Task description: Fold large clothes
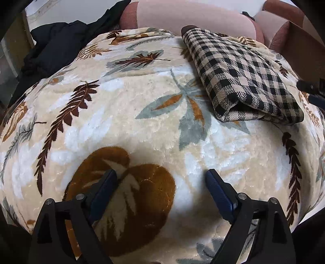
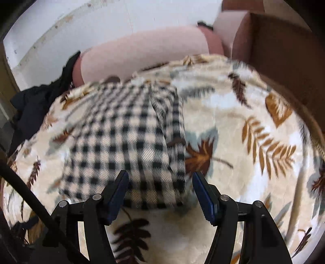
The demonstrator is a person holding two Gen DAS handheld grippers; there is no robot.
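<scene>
Checked garment (image 1: 239,79) is folded into a compact bundle, lying on the leaf-print blanket (image 1: 121,121), toward the pink cushions (image 1: 193,18). Left gripper (image 1: 161,176) hovers over bare blanket well clear of the bundle, jaws spread, nothing between them. Right gripper (image 2: 160,179) sits just at the bundle's near edge (image 2: 130,146), jaws spread, not pinching it. Black clothing (image 1: 56,42) is heaped at the blanket's far left.

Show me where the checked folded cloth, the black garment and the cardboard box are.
checked folded cloth (image 1: 239,79): left wrist view, top face.
black garment (image 1: 54,44): left wrist view, middle of the heap.
cardboard box (image 2: 284,61): right wrist view, side wall.
</scene>
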